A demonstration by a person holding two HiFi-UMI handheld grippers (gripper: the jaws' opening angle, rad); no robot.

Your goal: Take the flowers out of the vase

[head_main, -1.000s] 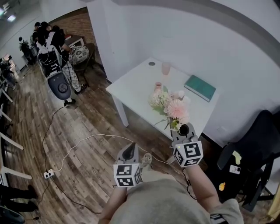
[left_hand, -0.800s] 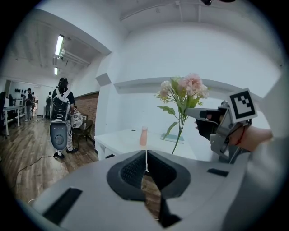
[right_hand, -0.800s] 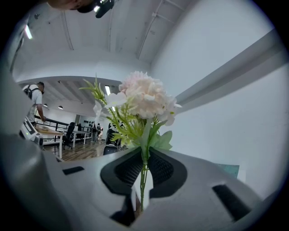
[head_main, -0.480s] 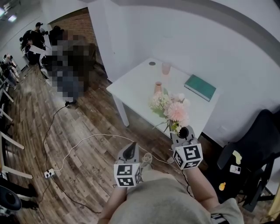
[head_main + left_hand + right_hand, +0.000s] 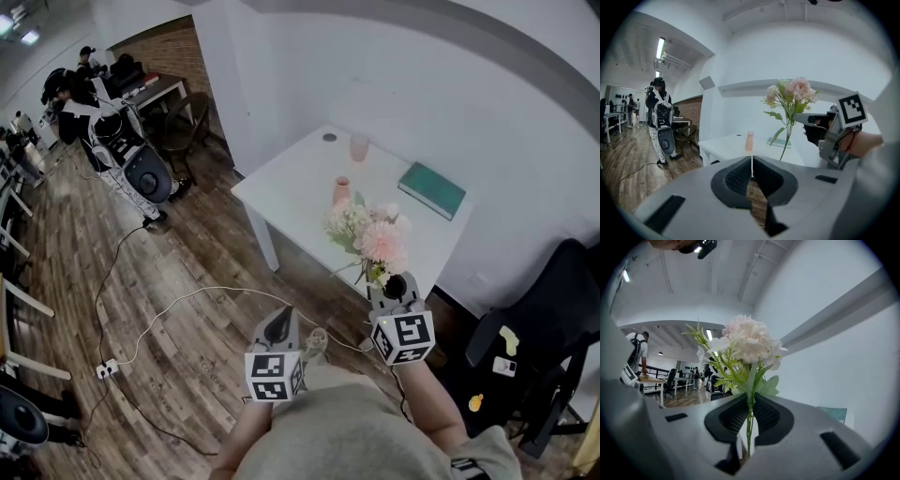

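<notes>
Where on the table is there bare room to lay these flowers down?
Widest bare patch: the left of the table, between its corner and the pink vase. A smaller gap lies between vase and green book. The pink cup and small dark disc crowd the far corner; the flowers hide the near edge.

Place: I see an open-plan office.
Floor: wood planks, cable trailing.
Furniture: desks, black office chair, white worktop.
Ceiling: strip lights.
</notes>
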